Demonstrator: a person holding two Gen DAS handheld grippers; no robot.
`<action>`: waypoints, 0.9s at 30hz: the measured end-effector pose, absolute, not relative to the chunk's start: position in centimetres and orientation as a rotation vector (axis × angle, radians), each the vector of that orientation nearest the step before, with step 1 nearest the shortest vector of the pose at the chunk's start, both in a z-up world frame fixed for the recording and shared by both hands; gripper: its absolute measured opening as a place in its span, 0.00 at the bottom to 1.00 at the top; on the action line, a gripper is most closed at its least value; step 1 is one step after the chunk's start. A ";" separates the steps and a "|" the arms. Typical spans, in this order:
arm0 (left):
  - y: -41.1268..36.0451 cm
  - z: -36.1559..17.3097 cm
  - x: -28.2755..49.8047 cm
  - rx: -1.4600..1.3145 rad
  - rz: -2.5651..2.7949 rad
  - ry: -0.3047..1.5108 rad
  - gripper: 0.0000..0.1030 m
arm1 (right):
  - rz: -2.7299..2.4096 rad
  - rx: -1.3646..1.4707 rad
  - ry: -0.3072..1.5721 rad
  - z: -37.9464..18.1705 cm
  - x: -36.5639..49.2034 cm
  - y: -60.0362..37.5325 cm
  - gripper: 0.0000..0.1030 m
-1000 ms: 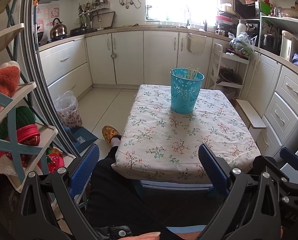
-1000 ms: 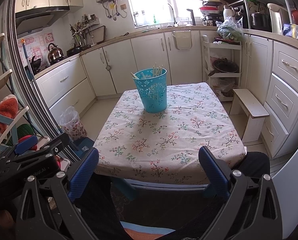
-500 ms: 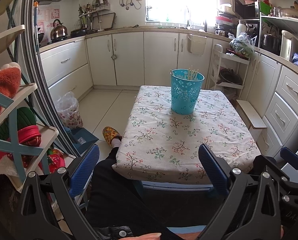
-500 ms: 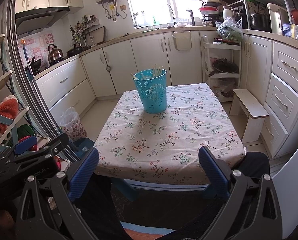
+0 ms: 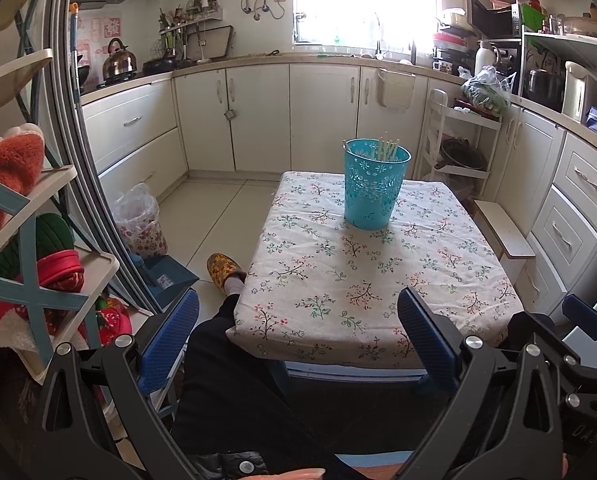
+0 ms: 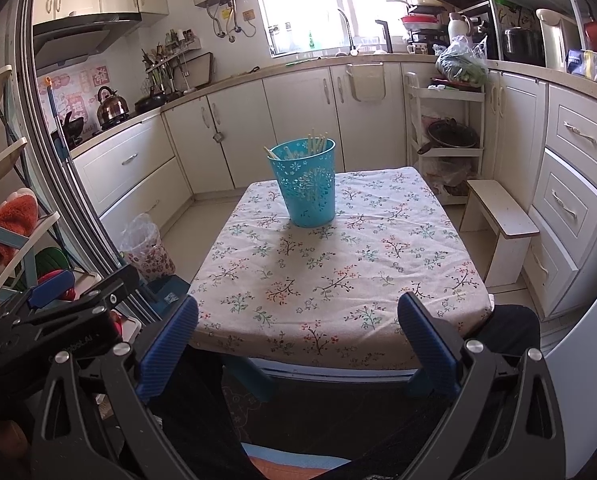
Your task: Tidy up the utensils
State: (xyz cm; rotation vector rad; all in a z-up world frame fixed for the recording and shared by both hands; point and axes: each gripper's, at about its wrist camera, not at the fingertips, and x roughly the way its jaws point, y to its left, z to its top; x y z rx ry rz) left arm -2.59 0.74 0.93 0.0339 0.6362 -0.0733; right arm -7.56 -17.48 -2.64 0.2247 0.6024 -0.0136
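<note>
Little has moved since the earlier frames: both views sit marginally differently against the tabletop (image 5: 362, 288). Left hand-held gripper (image 5: 298, 340) and right hand-held gripper (image 6: 298, 340) hover at the near edge, jaws spread wide, holding nothing. A teal basket (image 6: 308, 184) stands well apart toward the far end, with pale chopsticks (image 5: 387, 149) leaning upright inside. Judged handling: the sticks are light, stiff, slender and somewhat slippery; they are best pinched across their exposed upper ends, above the rim.
</note>
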 end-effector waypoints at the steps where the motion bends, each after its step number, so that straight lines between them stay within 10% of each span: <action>1: 0.8 0.9 -2.6 0.033 -0.074 0.639 0.93 | -0.015 0.228 0.605 -2.6 -7.5 -17.5 0.93; 27: 0.6 1.1 -3.1 0.038 -0.071 0.628 0.93 | -0.015 0.231 0.587 -2.7 -8.0 -17.3 0.93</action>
